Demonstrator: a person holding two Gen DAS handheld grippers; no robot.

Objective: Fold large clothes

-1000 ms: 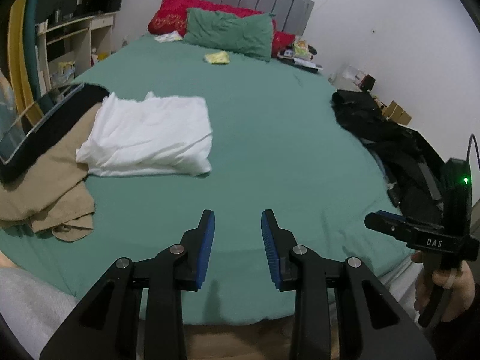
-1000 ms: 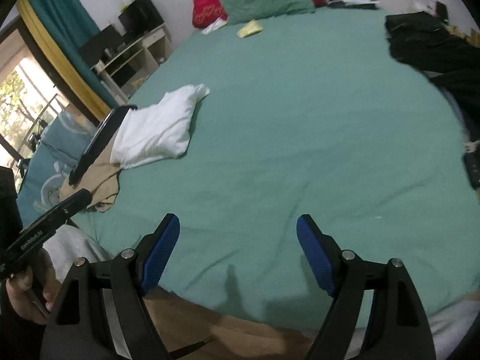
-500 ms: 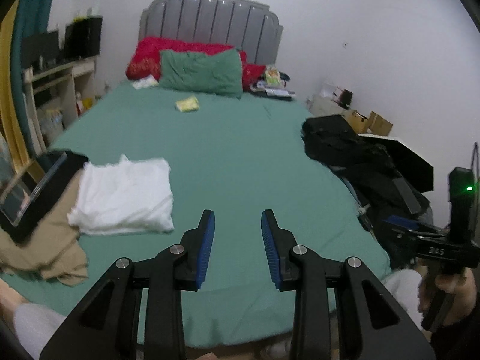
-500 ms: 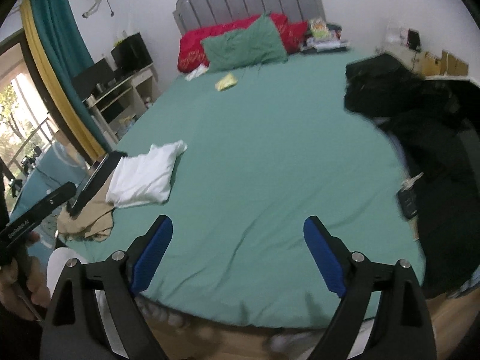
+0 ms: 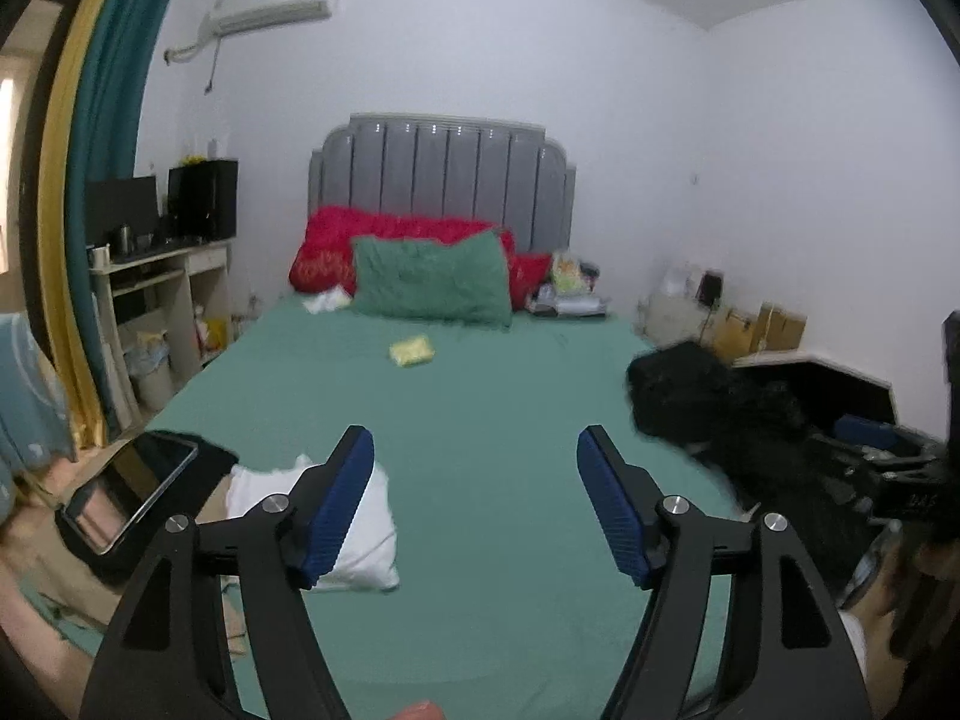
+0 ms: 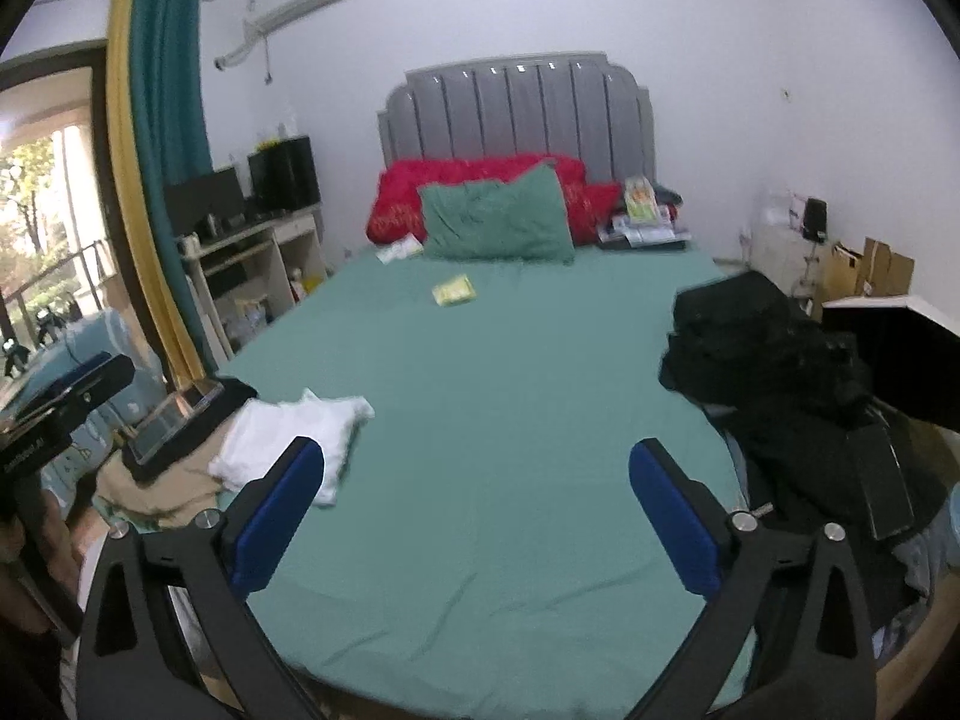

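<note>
The bed fills most of both views; its green sheet is bare in the middle and it carries all the clothes along its sides. The largest clothing is a heap of black clothes on the right edge of the bed, loose and crumpled, partly hanging over the side. On the left edge lies a white folded garment, a neat flat packet with a few soft wrinkles, and it rests partly on a beige garment that spreads under it (this one looks not folded). A black flat case with a glossy screen lies on the beige cloth, just beside the white packet. At the head of the bed a green pillow leans on a red pillow, and a small yellow packet lies on the sheet in front of them. The desk shelf at the left wall holds dark boxes and small things that are too blurred to name. The left claw is above the near end of the bed, pointed a little downward, its jaws opening with nothing between them. The right claw is the same, jaws opening very wide and empty.
</note>
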